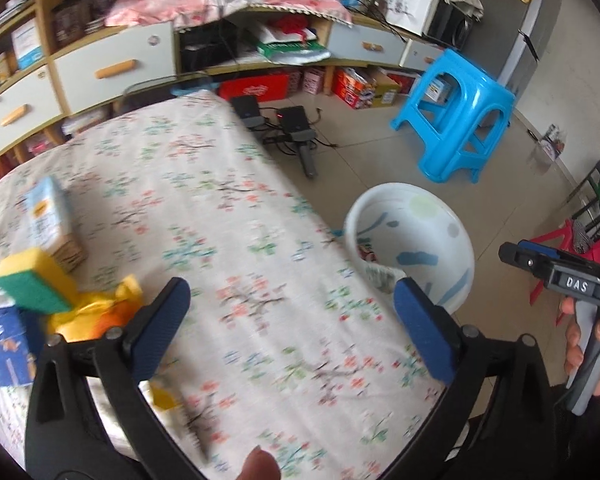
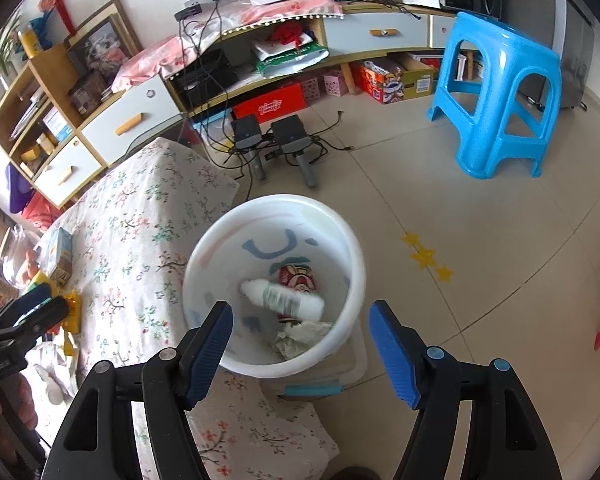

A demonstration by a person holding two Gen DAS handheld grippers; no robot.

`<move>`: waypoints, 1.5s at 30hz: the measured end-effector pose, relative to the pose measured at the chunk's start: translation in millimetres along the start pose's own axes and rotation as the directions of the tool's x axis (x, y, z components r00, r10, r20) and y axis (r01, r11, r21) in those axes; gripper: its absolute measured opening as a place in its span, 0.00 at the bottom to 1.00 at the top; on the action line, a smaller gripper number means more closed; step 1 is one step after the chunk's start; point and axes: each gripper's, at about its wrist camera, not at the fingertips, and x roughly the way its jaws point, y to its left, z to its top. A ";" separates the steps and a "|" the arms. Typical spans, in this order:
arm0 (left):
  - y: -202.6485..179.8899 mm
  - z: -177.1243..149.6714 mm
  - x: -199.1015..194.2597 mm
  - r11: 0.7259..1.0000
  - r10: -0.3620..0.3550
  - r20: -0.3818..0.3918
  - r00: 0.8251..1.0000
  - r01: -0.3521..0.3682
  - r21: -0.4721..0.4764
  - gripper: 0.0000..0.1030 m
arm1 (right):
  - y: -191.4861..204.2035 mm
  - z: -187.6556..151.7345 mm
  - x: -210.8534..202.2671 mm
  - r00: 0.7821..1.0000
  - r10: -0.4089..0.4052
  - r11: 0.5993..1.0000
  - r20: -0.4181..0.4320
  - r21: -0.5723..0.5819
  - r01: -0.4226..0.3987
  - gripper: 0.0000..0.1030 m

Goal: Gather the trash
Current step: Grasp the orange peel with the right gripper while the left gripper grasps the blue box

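Right wrist view: my right tool (image 2: 300,344) hangs over the white bucket (image 2: 352,248), its blue pads apart with nothing between them. Down past its tips, inside the bucket, lie a white bottle (image 2: 284,298), a red can (image 2: 298,276) and crumpled paper (image 2: 300,334). In the left wrist view my left tool (image 1: 290,322) stands wide open and empty above the floral tabletop (image 1: 236,220). Off its left finger sit a yellow-green sponge (image 1: 34,280), a yellow wrapper (image 1: 96,312) and a pale carton (image 1: 50,216); the bucket stands beyond its right finger.
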 end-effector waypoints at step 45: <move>263.4 -122.1 -105.8 0.835 0.266 -0.090 0.960 -0.277 -0.476 0.99 | 330.3 -47.5 107.6 0.978 0.169 0.899 -0.123 -0.388 -0.204 0.72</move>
